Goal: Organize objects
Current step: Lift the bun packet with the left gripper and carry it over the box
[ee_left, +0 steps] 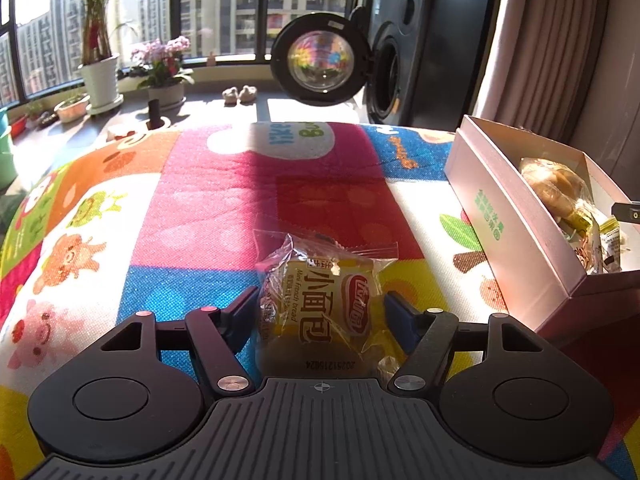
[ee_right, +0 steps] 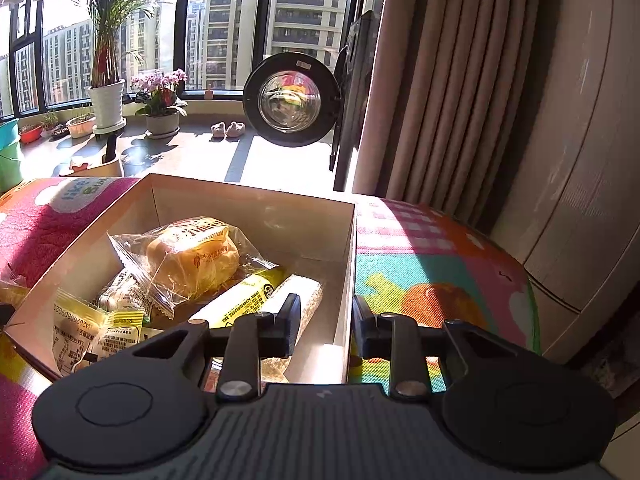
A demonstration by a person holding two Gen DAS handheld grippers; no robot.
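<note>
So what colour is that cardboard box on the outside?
Pale pink, with green print on its side; the box shows best in the left wrist view.

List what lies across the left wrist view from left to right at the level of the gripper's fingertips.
Pig print on the colourful mat → left gripper with its fingers either side of the yellow bread packet → pink box holding wrapped snacks.

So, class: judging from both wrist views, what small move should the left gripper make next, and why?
Probably close on the mini French bread packet. The left gripper has its jaws open on either side of it on the play mat, while the right gripper straddles the wall of the pink box, perhaps steadying it.
</note>
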